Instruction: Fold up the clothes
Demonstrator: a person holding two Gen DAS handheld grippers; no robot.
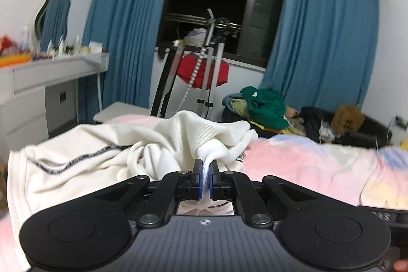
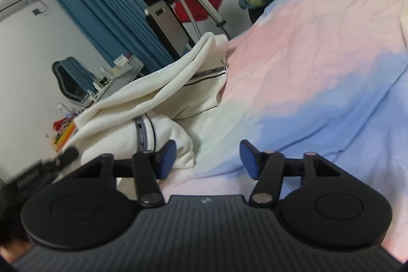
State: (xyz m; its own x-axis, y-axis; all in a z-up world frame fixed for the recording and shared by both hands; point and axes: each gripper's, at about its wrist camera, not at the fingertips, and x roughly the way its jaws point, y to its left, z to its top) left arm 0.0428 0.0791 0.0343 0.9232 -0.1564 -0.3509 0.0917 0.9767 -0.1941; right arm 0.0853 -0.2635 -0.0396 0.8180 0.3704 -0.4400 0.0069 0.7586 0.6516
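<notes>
A cream white garment (image 1: 107, 152) with dark striped trim lies bunched on the pink and blue bedspread (image 1: 306, 165). My left gripper (image 1: 206, 170) is shut on a fold of this garment, which rises in a peak just ahead of the fingers. In the right wrist view the same garment (image 2: 163, 93) lies to the left on the bedspread (image 2: 318, 68). My right gripper (image 2: 207, 157) is open and empty above the bed, its left fingertip (image 2: 167, 157) close to the garment's cuff.
A pile of green and yellow clothes (image 1: 265, 106) sits beyond the bed. A metal clothes rack (image 1: 204, 63) with a red item stands by the window. A white dresser (image 1: 46, 83) with clutter stands at the left. Blue curtains (image 1: 323, 42) hang behind.
</notes>
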